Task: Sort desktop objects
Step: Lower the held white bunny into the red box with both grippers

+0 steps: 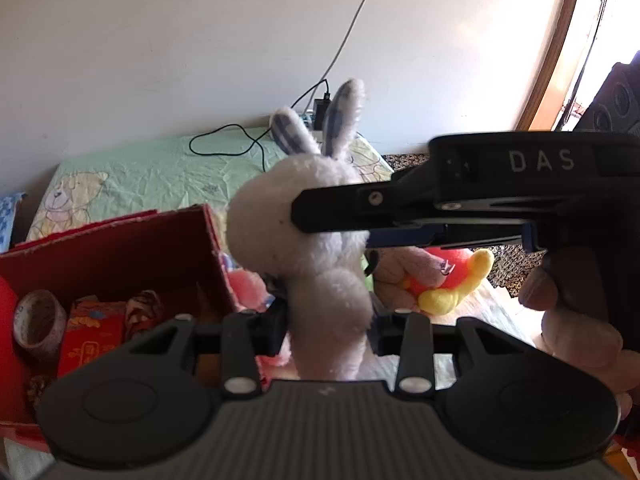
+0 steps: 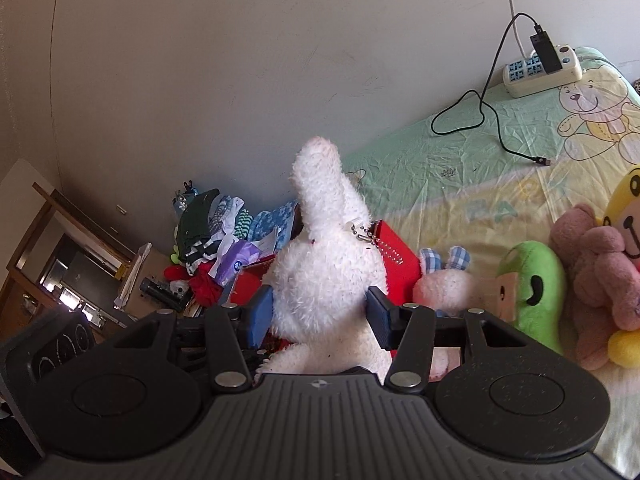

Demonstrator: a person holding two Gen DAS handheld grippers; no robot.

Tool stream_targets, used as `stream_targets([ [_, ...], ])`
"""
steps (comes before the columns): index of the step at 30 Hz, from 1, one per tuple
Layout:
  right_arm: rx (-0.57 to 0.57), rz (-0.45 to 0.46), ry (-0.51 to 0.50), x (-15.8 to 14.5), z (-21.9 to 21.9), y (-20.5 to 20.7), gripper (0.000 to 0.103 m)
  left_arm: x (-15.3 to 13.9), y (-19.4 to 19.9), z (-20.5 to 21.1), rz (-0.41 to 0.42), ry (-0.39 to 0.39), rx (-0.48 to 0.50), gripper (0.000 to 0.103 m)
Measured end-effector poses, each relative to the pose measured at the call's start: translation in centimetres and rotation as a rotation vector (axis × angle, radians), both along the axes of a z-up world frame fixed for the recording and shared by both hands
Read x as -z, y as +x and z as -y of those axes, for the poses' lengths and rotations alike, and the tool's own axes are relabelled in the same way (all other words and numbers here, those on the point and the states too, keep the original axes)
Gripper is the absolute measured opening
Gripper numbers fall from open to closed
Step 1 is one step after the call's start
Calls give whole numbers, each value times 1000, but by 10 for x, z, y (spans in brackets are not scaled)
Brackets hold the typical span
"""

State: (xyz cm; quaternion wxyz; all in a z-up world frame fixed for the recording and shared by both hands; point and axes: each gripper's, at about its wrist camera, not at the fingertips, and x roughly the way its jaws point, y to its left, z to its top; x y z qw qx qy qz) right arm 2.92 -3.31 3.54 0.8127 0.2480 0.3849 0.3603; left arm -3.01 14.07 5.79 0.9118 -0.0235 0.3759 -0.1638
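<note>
You clenched both the left gripper (image 1: 330,320) and right gripper (image 2: 320,316) on the white plush rabbit (image 1: 304,232), steadying it above the red box (image 1: 120,248) for sorting.

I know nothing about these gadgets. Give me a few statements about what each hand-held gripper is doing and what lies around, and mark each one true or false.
1. The left hand-held gripper is clamped on a white plush rabbit. True.
2. The right hand-held gripper is empty. False: it grips a white plush toy.
3. The red box holds a roll of tape. True.
4. The power strip lies on the floor. False: it lies on the green sheet.
5. A green plush lies beside a pink one. True.
</note>
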Motion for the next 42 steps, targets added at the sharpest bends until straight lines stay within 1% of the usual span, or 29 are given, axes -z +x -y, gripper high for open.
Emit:
stream_targets([
  [7, -54, -11, 2, 7, -61, -3, 53, 0, -12, -60, -7, 8, -46, 40],
  [14, -111, -19, -2, 15, -121, -6, 54, 10, -14, -102, -34, 14, -106, 40],
  [16, -124, -8, -12, 16, -135, -7, 54, 12, -14, -113, -45, 2, -111, 40],
  [21, -143, -6, -12, 21, -160, -3, 54, 14, -15, -136, -53, 1, -131, 40],
  [26, -154, -15, 25, 26, -180, 8, 54, 15, -10, -161, -54, 11, -166, 40],
  [30, -168, -53, 52, 43, -199, 18, 54, 25, -1, -178, -70, 52, -206, 40],
  [35, -176, -150, 74, 71, -218, 28, 53, 41, 0, -192, -133, 80, -248, 40],
  [42, -187, -221, 106, 88, -230, 35, 53, 56, 14, -208, -175, 126, -277, 40],
])
